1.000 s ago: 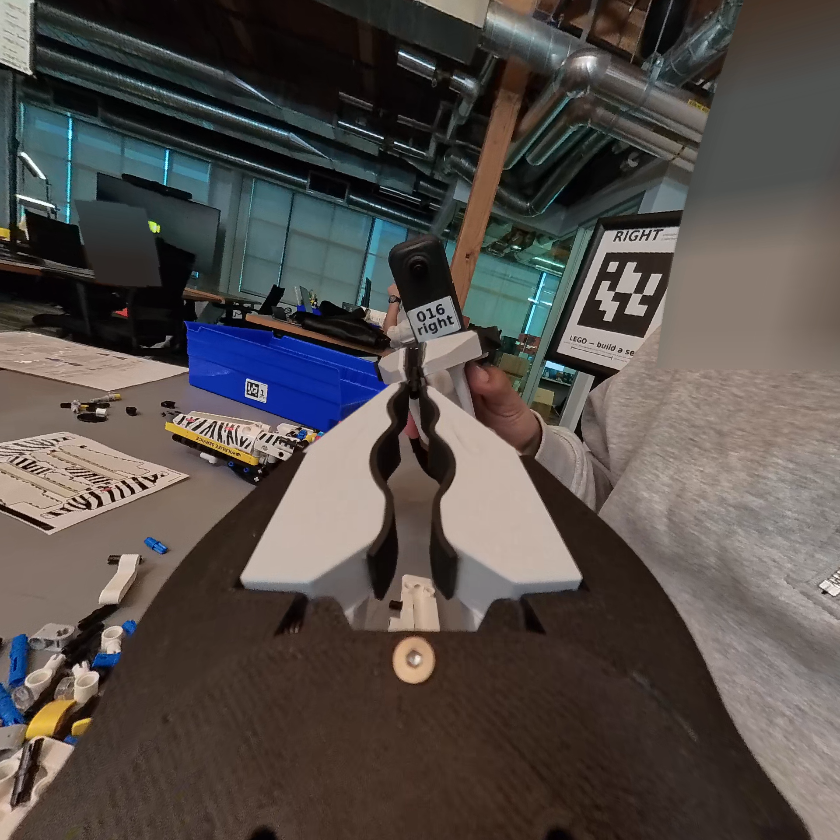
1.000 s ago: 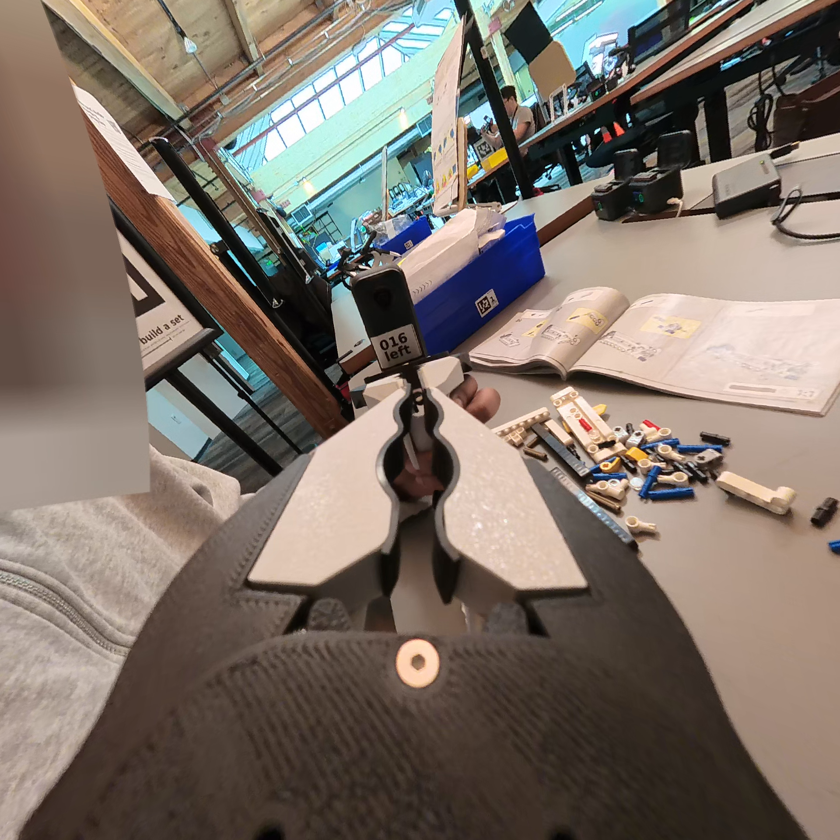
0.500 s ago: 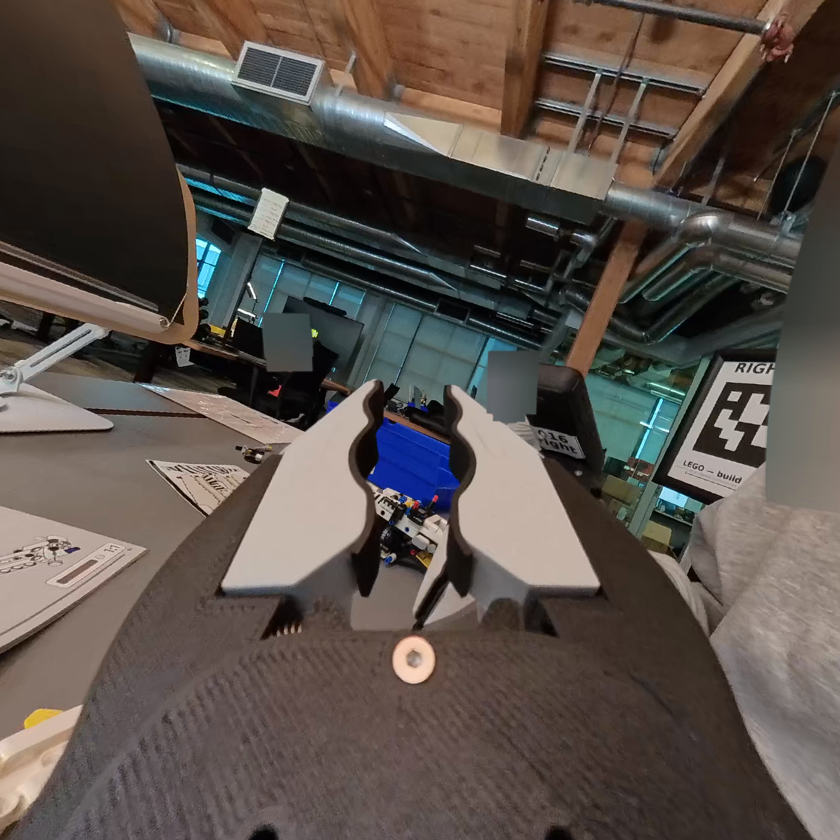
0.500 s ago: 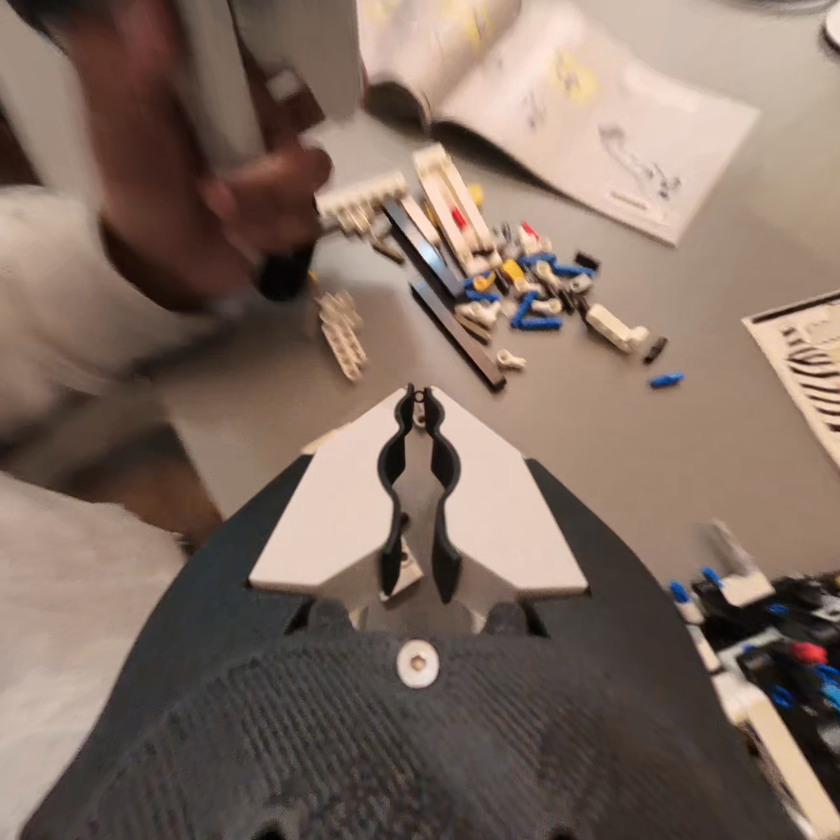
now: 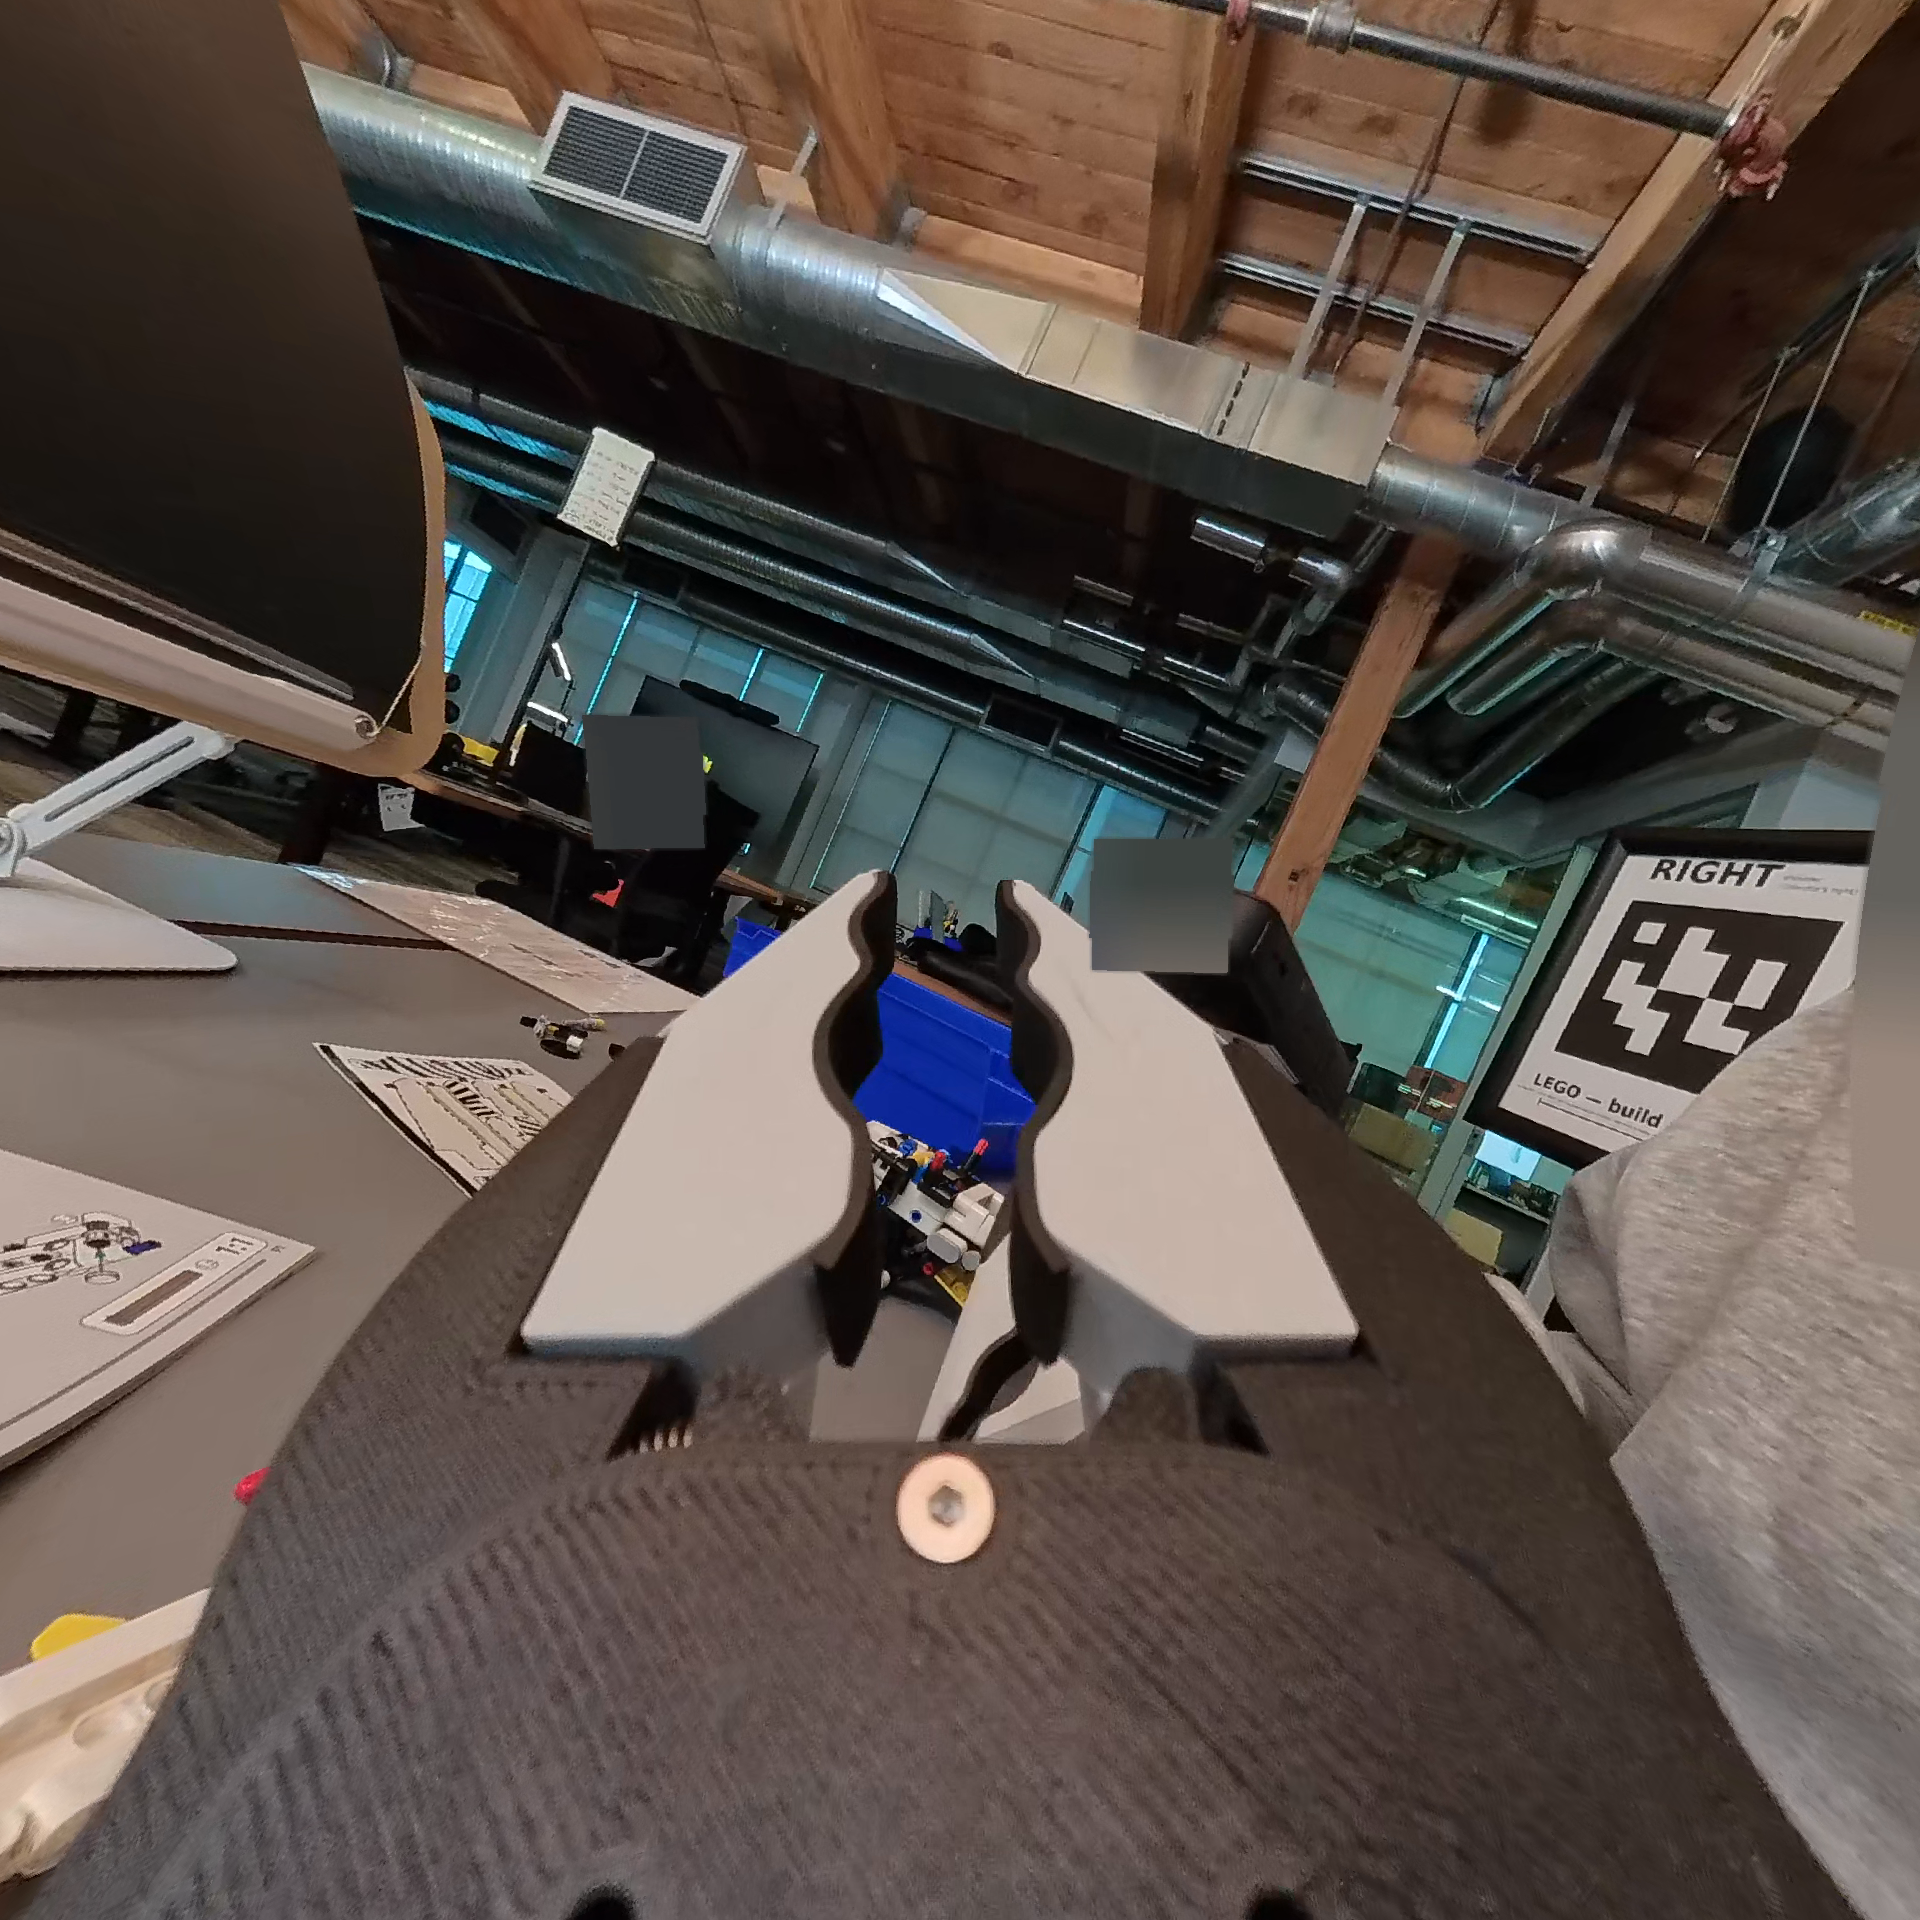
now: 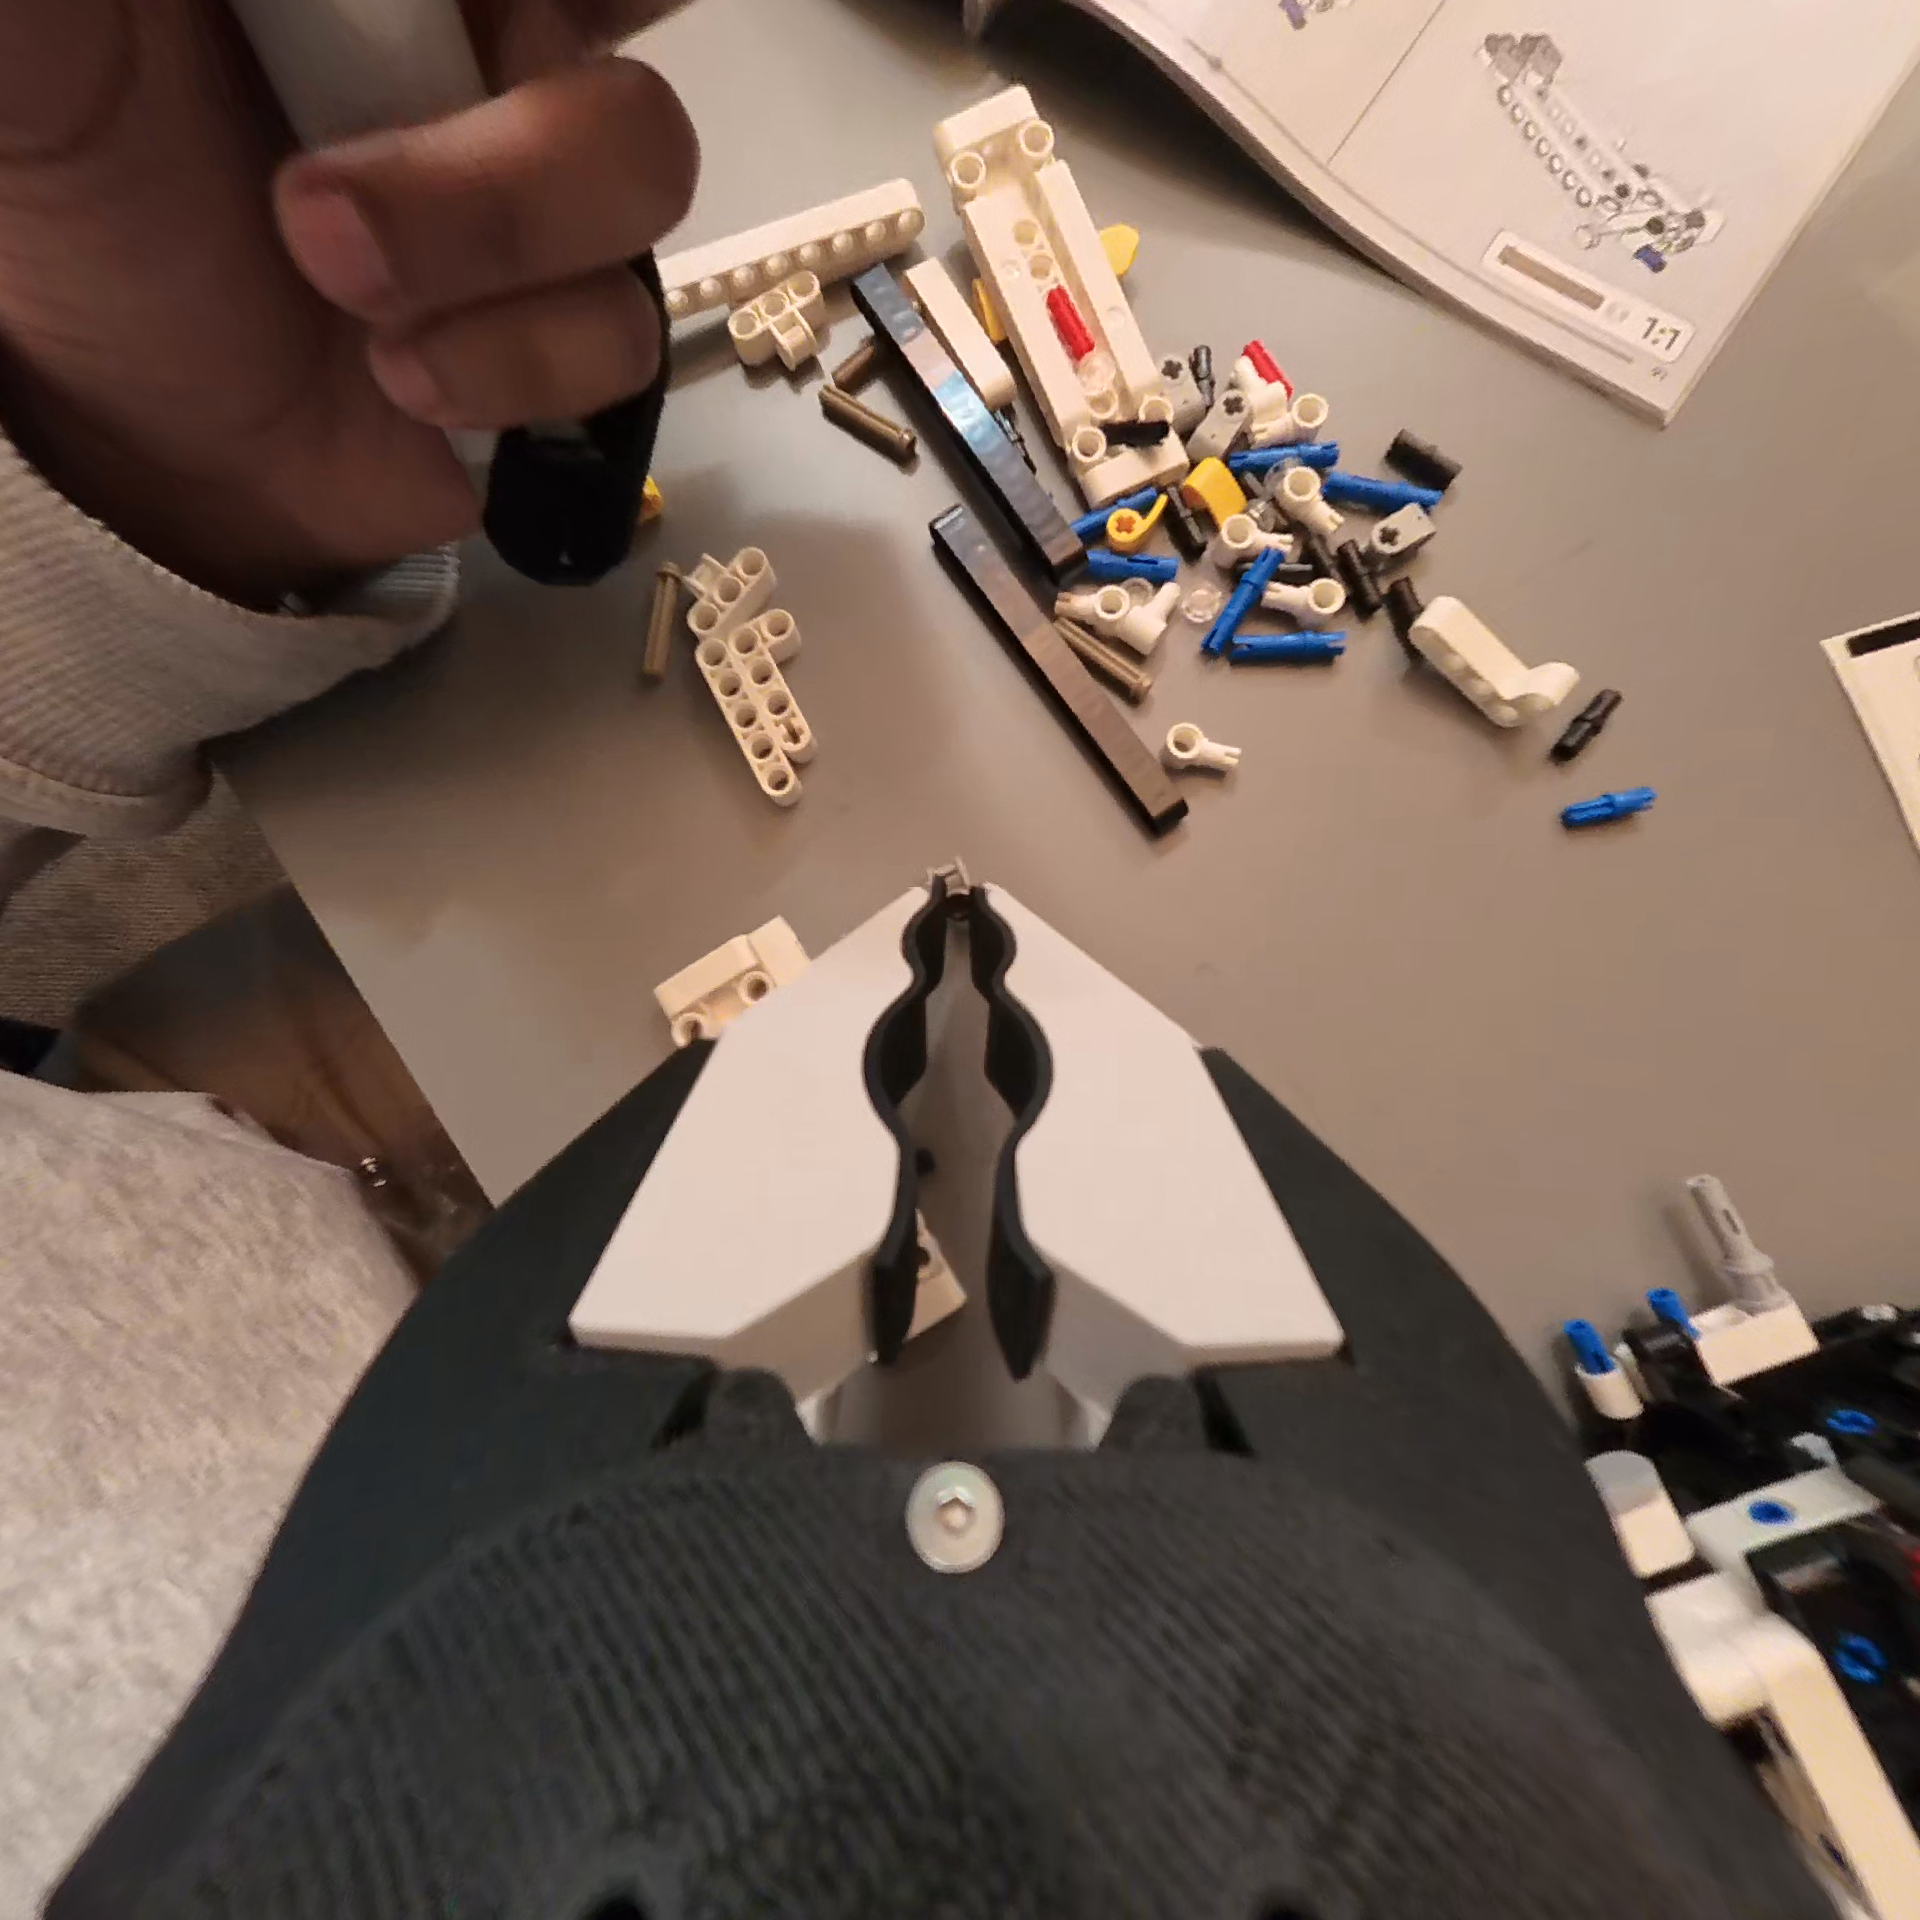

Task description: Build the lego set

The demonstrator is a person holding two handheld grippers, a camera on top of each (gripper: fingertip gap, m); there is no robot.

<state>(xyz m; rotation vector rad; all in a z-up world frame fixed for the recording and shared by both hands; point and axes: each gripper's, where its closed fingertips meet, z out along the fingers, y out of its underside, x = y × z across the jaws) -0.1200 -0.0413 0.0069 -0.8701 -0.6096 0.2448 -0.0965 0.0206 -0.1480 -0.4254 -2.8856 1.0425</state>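
Right wrist view looks down on the grey table (image 6: 1351, 935), where the right gripper (image 6: 951, 883) has its jaws pressed together at the tips, pinching a small grey lego piece (image 6: 948, 871) above the bare tabletop. A white piece (image 6: 727, 977) lies just beside its left finger. Beyond it a pile of loose pieces (image 6: 1195, 468) is spread out: white beams, two long black strips, blue pins. An open instruction booklet (image 6: 1507, 156) carries printed diagrams and small writing. The half-built model (image 6: 1766, 1507) sits at the lower right edge. At top left a hand (image 6: 364, 260) grips a white handle.

Left wrist view shows the left gripper (image 5: 940, 894) tilted upward with its jaws apart and nothing between them. Through the gap the model (image 5: 935, 1195) shows on the table, with a blue bin (image 5: 935, 1049) behind it; what the bin contains cannot be seen. A sticker sheet (image 5: 457, 1101) and the booklet (image 5: 114, 1278) lie at left. A framed sign (image 5: 1704, 997) with a black-and-white marker and printed words stands at right.
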